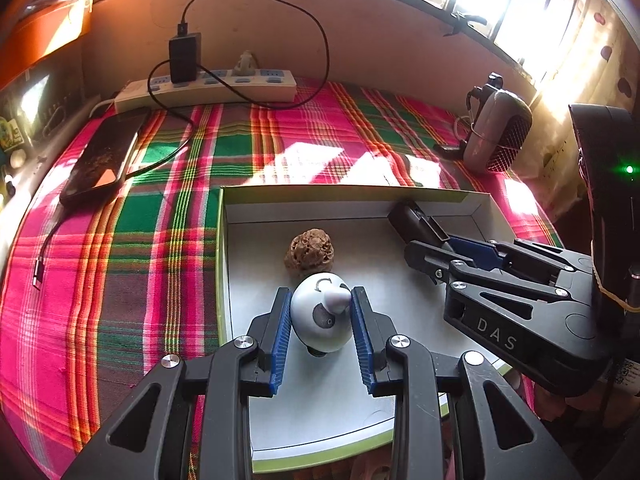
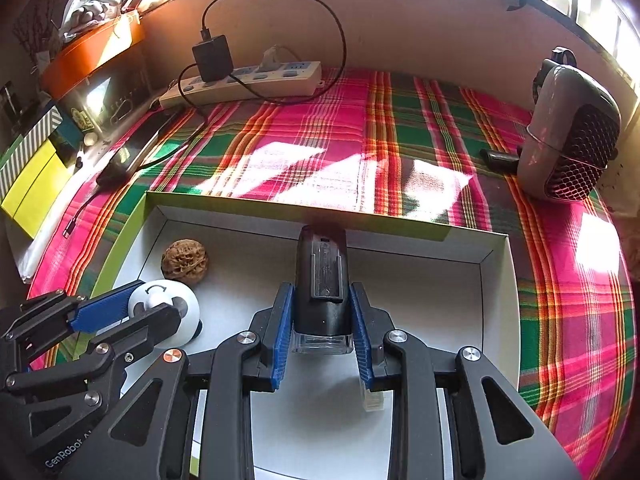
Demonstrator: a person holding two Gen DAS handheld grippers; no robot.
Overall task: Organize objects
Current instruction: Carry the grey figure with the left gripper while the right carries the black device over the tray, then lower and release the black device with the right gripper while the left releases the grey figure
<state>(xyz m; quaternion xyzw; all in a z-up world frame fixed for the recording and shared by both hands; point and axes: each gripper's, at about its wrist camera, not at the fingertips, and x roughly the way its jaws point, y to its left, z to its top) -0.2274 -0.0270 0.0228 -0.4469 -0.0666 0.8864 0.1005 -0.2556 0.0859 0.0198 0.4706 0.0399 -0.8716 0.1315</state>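
Observation:
A shallow white box with a green rim (image 1: pixel 344 196) (image 2: pixel 280 210) lies on the plaid cloth. A brown walnut (image 1: pixel 310 250) (image 2: pixel 185 266) sits inside it near the left wall. My left gripper (image 1: pixel 320 292) (image 2: pixel 156 300) is shut on a white egg-shaped toy (image 1: pixel 316 320) (image 2: pixel 188 304) with dark markings, low over the box floor just in front of the walnut. My right gripper (image 2: pixel 321 286) (image 1: pixel 434 240) is shut on a black device with a clear end (image 2: pixel 320 272) (image 1: pixel 414 220), held inside the box toward its far right corner.
On the plaid cloth (image 1: pixel 280 140) beyond the box lie a white power strip with a black charger (image 1: pixel 208 88) (image 2: pixel 244 80), a dark phone (image 1: pixel 102 156) with a black cable, and a grey mesh-fronted appliance (image 1: pixel 496 132) (image 2: pixel 568 132). An orange box (image 2: pixel 92 56) stands far left.

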